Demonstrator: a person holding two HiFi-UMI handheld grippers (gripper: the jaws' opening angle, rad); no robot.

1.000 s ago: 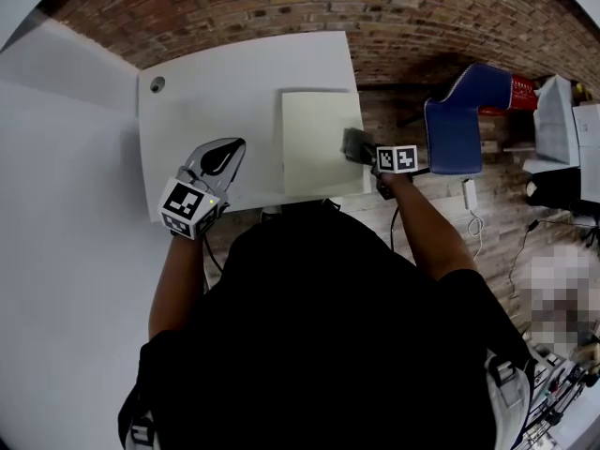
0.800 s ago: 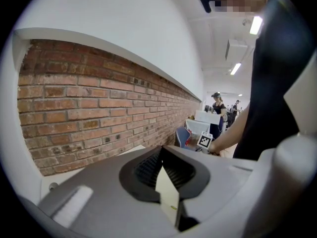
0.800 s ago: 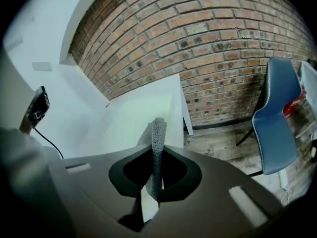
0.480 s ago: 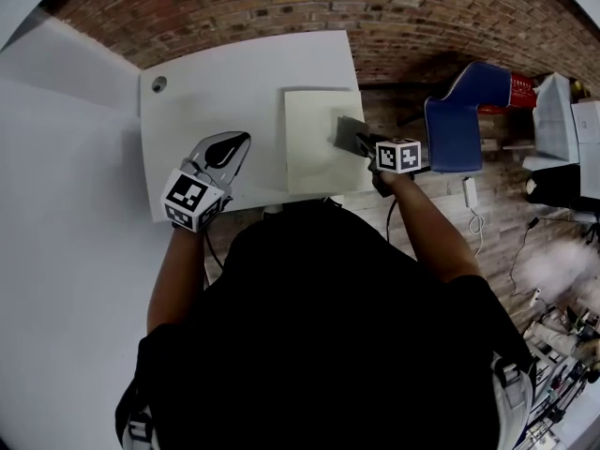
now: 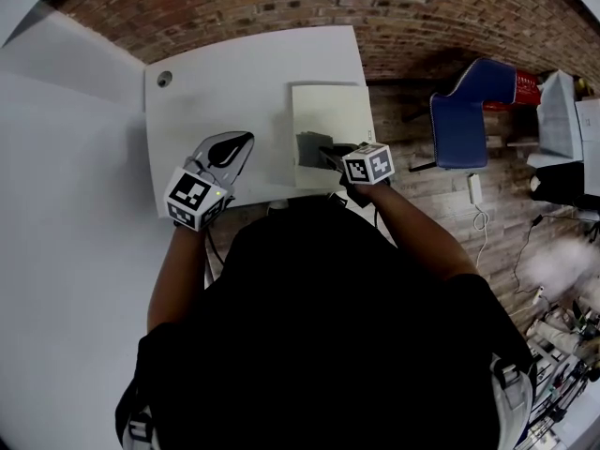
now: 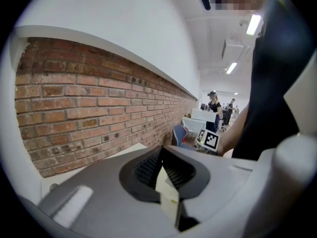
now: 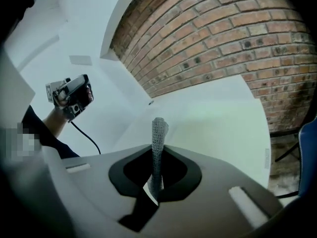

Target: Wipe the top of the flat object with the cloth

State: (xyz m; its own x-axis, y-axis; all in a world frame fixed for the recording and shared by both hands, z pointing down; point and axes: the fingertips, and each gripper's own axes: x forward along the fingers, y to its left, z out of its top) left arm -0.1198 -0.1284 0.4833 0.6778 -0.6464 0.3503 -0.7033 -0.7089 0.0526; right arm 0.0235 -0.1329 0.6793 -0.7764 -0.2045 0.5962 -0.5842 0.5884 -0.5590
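The right gripper has its fingers closed on the grey cloth, which stands up in a narrow fold between them in the right gripper view. The cloth rests on the pale flat board, toward the board's 7 o'clock corner. The board lies on the white counter along its 3 o'clock edge. The left gripper, its fingers closed together on nothing, hovers over the counter at the board's 9 o'clock, apart from it
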